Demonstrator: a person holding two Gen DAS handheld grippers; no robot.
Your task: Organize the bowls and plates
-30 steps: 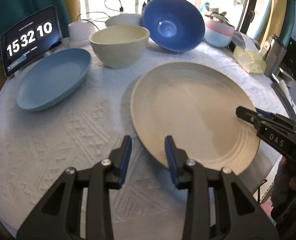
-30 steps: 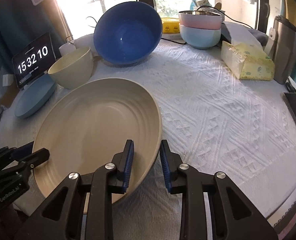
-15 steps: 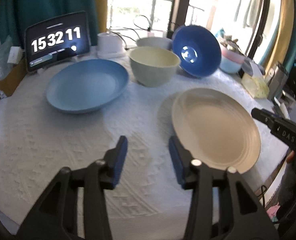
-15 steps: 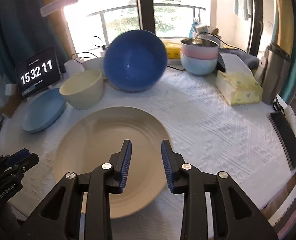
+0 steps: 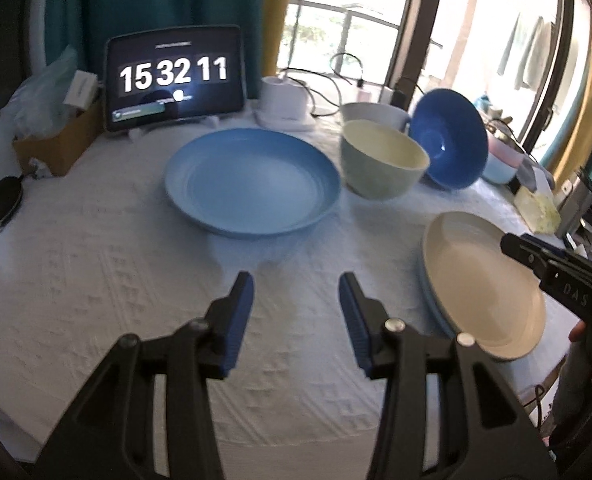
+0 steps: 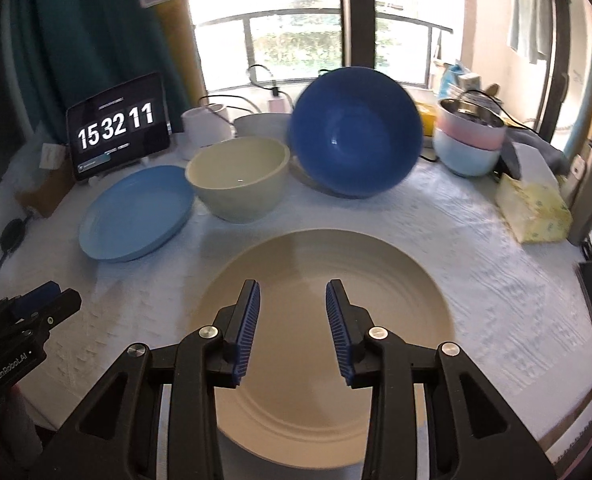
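Note:
A cream plate [image 6: 327, 308] lies flat on the white tablecloth, at the right in the left wrist view [image 5: 475, 280], with a blue rim showing under it there. My right gripper [image 6: 292, 320] is open and empty above its near half. My left gripper [image 5: 296, 312] is open and empty over bare cloth, short of a light blue plate [image 5: 252, 184], which is also in the right wrist view [image 6: 136, 212]. Behind stand a cream bowl [image 5: 383, 164] and a dark blue bowl [image 5: 447, 140] tipped on its side.
A tablet clock [image 5: 174, 80] stands at the back left beside a cardboard box [image 5: 52, 144]. A white bowl [image 5: 371, 114], a white charger [image 5: 284, 104] with cables, stacked pink and light blue bowls [image 6: 469, 140] and a yellow tissue pack [image 6: 533, 208] line the back and right.
My right gripper let go of the cream plate, which now lies flat, and pulled back above it. My left gripper swung left and back from that plate, facing the light blue plate, and opened wider.

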